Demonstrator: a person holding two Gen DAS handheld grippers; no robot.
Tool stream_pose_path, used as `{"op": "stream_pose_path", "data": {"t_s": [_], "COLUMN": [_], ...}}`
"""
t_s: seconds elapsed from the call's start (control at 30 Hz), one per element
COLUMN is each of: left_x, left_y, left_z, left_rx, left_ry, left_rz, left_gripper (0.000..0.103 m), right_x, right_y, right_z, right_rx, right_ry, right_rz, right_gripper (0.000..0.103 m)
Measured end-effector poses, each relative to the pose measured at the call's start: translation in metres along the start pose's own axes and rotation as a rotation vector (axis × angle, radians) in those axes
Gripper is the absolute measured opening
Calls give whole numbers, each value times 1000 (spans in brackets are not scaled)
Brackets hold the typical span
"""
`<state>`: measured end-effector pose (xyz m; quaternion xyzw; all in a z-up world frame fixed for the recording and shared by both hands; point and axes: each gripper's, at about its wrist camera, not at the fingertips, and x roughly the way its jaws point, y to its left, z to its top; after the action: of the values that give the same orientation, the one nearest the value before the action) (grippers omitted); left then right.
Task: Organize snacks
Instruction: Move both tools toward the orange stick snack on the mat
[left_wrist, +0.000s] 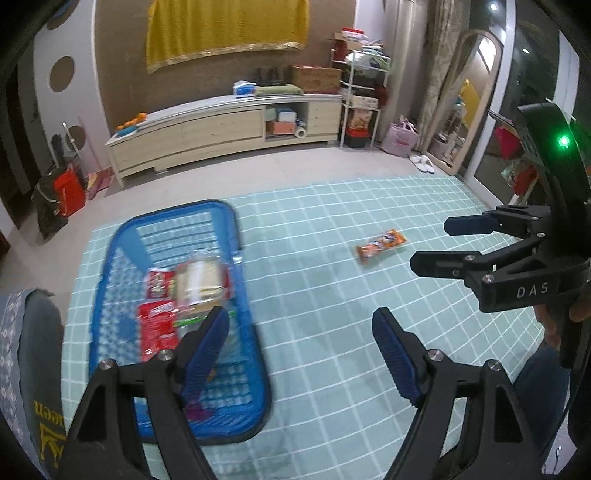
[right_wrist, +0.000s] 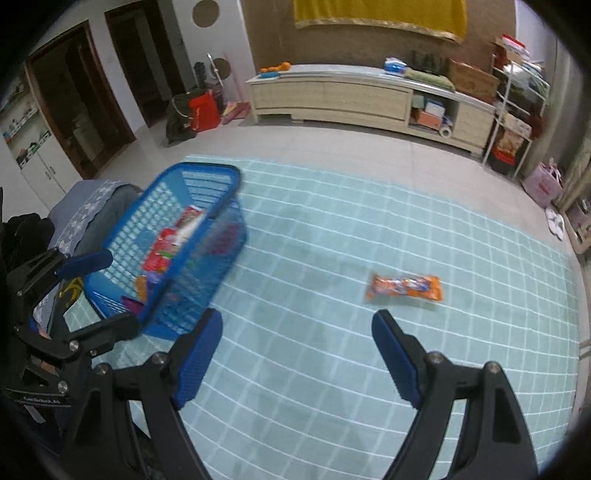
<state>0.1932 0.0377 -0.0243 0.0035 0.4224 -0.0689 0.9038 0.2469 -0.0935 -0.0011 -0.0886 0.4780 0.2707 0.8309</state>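
A blue plastic basket (left_wrist: 249, 354) sits on the teal checked cloth and holds several snack packs, among them red ones (left_wrist: 157, 325) and a clear pack of biscuits (left_wrist: 199, 284). It also shows in the right wrist view (right_wrist: 147, 218). One orange snack packet (left_wrist: 382, 245) lies alone on the cloth, right of the basket; in the right wrist view it is (right_wrist: 404, 288), just ahead of the right finger. My left gripper (left_wrist: 299, 343) is open and empty, its left finger over the basket's right rim. My right gripper (right_wrist: 297, 339) is open and empty above the cloth.
The teal checked cloth (left_wrist: 332, 332) covers the table. A padded chair back (left_wrist: 22, 350) stands at the left edge. Beyond are a long low cabinet (left_wrist: 221, 129), a shelf rack (left_wrist: 360, 107) and a leaning mirror (left_wrist: 469, 103).
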Motion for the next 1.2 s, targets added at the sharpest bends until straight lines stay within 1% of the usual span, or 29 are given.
{"op": "stream_pose_path", "data": {"t_s": [0.2, 0.37, 0.47, 0.6, 0.77, 0.9, 1.0, 1.1, 1.2], "left_x": [35, 62, 79, 102, 127, 145, 158, 170, 182], "left_y": [-24, -39, -46, -56, -63, -66, -66, -62, -58], "left_z": [10, 18, 21, 23, 25, 26, 28, 29, 29], "left_rx": [17, 45, 54, 63, 67, 83, 75, 46, 17], "left_ry": [36, 69, 94, 131, 164, 185, 200, 210, 219], "left_rz": [-29, -33, -37, -28, -30, -14, -14, -14, -22], "left_gripper": [78, 78, 78, 78, 78, 78, 78, 78, 78], "right_x": [11, 23, 34, 49, 71, 94, 108, 121, 132], "right_y": [-39, -68, -78, -88, -101, -106, -110, -111, -112], "right_z": [-6, -10, -10, -11, -10, -10, -10, -8, -2], "right_rx": [15, 9, -34, -94, -181, -251, -296, -362, -411], "right_ry": [23, 40, 51, 56, 79, 102, 108, 124, 119], "right_rz": [-14, 0, -14, -2, -8, -32, -32, -41, -40], "right_gripper": [86, 86, 86, 86, 86, 86, 86, 86, 86]}}
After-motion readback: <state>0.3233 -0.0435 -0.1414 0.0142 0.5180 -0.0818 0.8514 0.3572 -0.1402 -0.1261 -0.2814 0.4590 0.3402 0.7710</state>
